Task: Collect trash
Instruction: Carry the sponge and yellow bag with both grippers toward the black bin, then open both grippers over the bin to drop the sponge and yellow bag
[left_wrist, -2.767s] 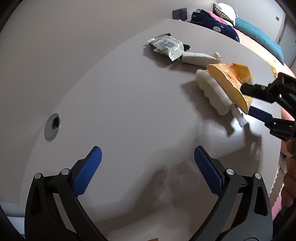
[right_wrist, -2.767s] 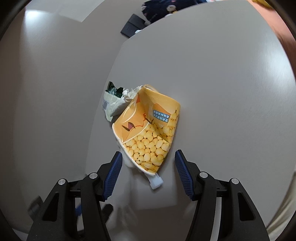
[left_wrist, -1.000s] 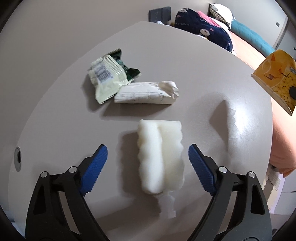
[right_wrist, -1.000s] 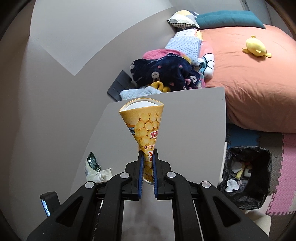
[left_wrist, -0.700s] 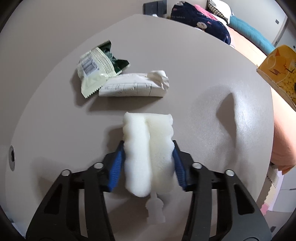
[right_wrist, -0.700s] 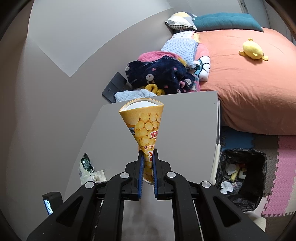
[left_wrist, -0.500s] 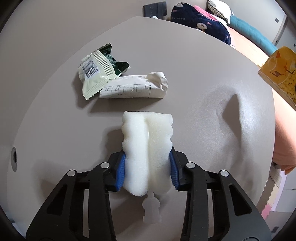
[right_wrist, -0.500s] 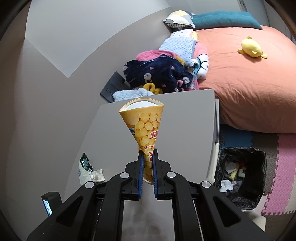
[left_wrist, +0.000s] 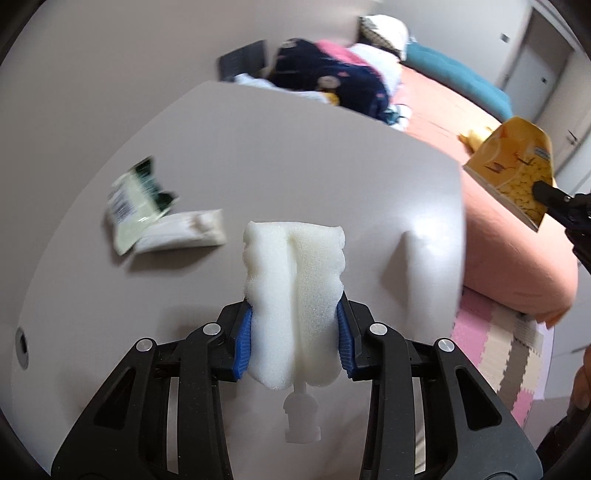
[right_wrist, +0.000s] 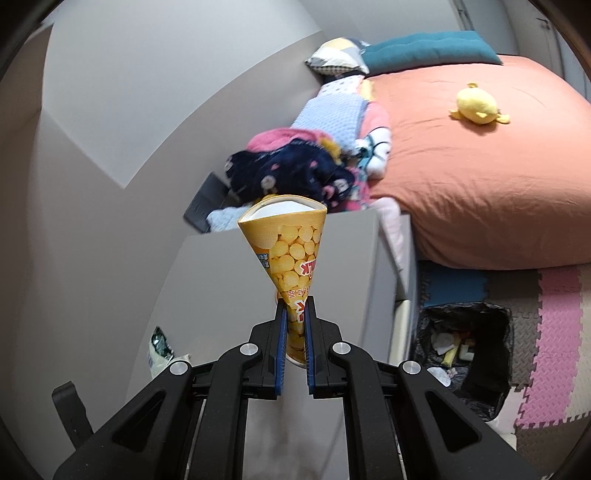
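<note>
White foam (left_wrist: 295, 288) now lifted off table (left_wrist: 258, 147)

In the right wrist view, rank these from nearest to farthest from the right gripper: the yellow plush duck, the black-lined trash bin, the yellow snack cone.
1. Yellow snack cone: clamped in the right gripper.
2. Black-lined trash bin: on the floor, lower right.
3. Yellow plush duck: on the orange bed, upper right.

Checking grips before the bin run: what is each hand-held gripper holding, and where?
Left hand-held gripper: white foam piece, pinched across its near end. Right hand-held gripper: yellow snack cup, squashed flat at its narrow base.
</note>
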